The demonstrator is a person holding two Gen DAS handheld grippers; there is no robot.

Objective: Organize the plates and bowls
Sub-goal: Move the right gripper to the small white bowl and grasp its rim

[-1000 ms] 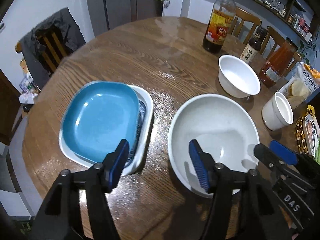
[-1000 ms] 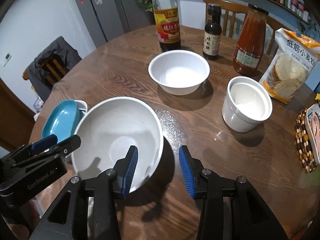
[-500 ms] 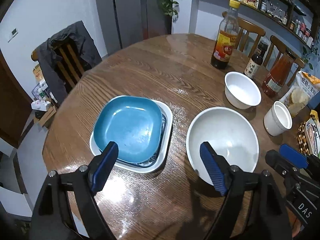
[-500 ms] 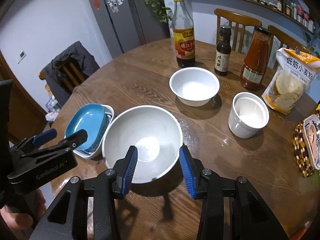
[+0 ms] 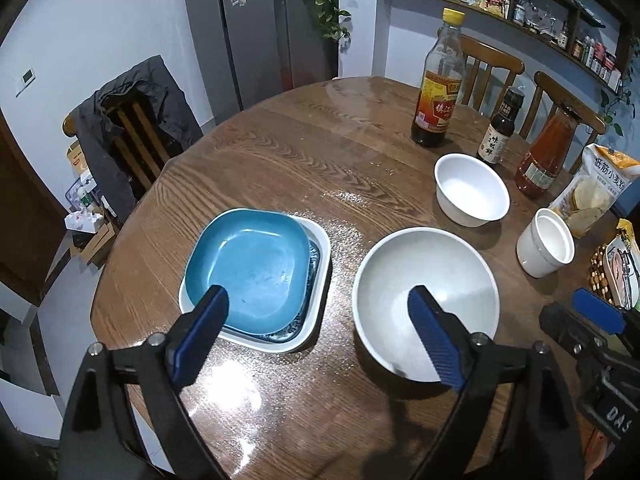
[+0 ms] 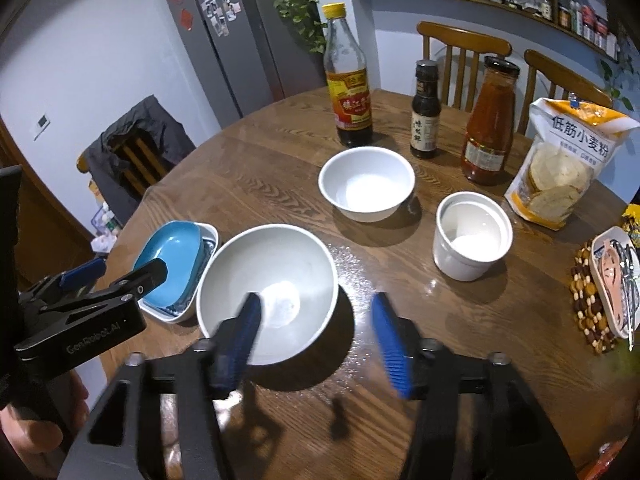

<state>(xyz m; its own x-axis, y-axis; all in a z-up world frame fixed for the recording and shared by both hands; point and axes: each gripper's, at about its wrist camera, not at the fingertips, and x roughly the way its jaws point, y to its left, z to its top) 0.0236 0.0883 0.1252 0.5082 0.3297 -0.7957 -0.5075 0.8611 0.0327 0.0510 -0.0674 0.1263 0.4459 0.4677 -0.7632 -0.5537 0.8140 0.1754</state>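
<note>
A large pale bowl (image 5: 426, 292) (image 6: 272, 280) sits flat on the round wooden table. To its left a blue plate (image 5: 248, 264) (image 6: 172, 256) is stacked on a patterned plate and a white square plate (image 5: 320, 248). A small white bowl (image 5: 472, 188) (image 6: 366, 184) and a white cup (image 5: 546, 246) (image 6: 472, 236) stand further back. My left gripper (image 5: 316, 300) (image 6: 126, 270) hovers above the gap between stack and bowl, its jaws opening and empty. My right gripper (image 6: 316, 304) (image 5: 576, 316) hangs over the large bowl's near right rim, its jaws opening, pads off the rim.
Three sauce bottles (image 6: 348, 80) and a flour bag (image 6: 560, 168) line the back of the table. A beaded trivet with a dish (image 6: 608, 288) lies at the right edge. Wooden chairs ring the table, one draped with a dark jacket (image 5: 132, 132).
Both grippers have risen and drawn back, and their jaws have spread wider. The large bowl, tilted in the right gripper a second ago, now rests flat on the table.
</note>
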